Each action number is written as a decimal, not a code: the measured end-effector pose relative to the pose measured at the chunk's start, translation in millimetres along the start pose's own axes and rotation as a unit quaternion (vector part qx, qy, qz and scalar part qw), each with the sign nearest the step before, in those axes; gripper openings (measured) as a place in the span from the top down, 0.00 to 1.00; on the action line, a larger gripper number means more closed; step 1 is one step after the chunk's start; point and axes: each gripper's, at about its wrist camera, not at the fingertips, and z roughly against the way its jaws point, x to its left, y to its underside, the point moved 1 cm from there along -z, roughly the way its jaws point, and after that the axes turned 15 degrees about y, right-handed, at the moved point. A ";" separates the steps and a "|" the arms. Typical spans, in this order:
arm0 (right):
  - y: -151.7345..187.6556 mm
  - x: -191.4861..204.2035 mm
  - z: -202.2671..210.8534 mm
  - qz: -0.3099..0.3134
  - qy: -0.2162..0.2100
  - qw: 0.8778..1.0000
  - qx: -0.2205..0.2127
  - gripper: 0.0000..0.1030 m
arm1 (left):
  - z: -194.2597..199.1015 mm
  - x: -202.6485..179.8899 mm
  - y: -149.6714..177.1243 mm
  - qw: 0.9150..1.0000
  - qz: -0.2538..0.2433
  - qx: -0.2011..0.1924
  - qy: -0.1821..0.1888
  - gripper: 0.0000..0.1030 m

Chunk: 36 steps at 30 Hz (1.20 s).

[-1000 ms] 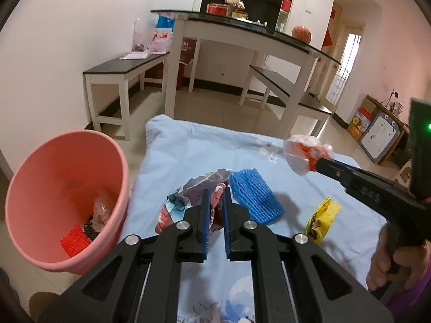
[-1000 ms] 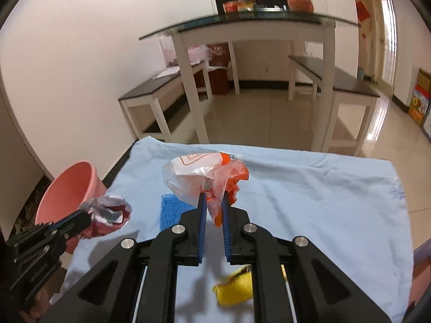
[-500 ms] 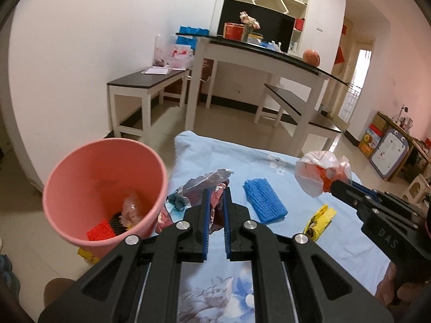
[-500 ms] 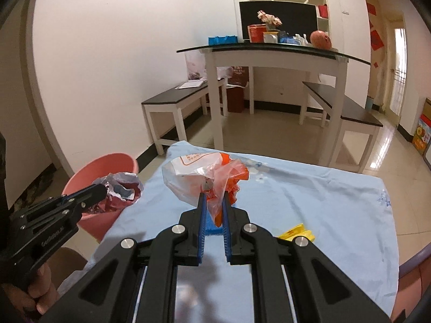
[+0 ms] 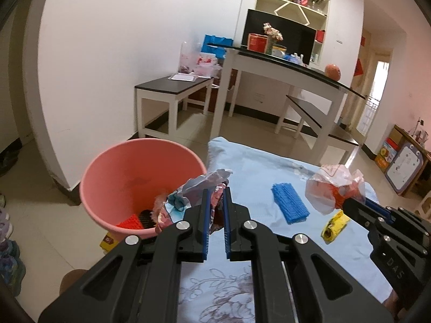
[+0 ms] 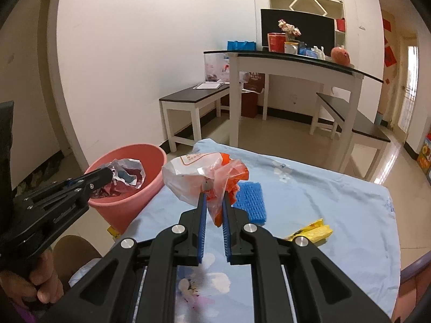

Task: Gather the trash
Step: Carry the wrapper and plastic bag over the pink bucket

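My left gripper [image 5: 215, 189] is clamped on a crumpled silvery wrapper [image 5: 198, 185], held over the near rim of the pink bin [image 5: 113, 158]; red and dark scraps already lie at its bottom. My right gripper [image 6: 214, 196] is pinched tight on a clear-and-orange plastic bag [image 6: 199, 175], held above the pale blue cloth [image 6: 336, 196], just right of the bin. On the cloth: a blue mesh sleeve [image 6: 252, 202] directly under and behind the bag, a yellow wrapper [image 6: 312, 232] nearer the right edge. A small yellow box [image 5: 107, 242] sits on the floor against the bin's base. Open tile floor beyond the cloth's far edge; white bench [image 6: 194, 99] and table [image 6: 291, 62] stand well back
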 end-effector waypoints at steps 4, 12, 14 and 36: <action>-1.2 11.2 1.9 0.013 -0.001 1.000 -0.008 0.90 | 7.7 6.3 0.4 1.000 0.001 -0.010 -0.013 0.92; -3.8 33.9 0.2 0.033 -0.012 0.999 -0.012 0.90 | 17.9 22.7 1.1 0.999 0.012 -0.021 -0.034 0.92; -6.0 39.7 -1.6 0.039 -0.014 0.999 -0.013 0.90 | 17.3 26.2 -0.3 0.999 0.015 -0.021 -0.037 0.92; -37.6 116.6 -54.7 0.103 -0.039 0.994 -0.012 0.90 | -4.6 102.2 -14.9 0.995 0.053 -0.019 -0.088 0.92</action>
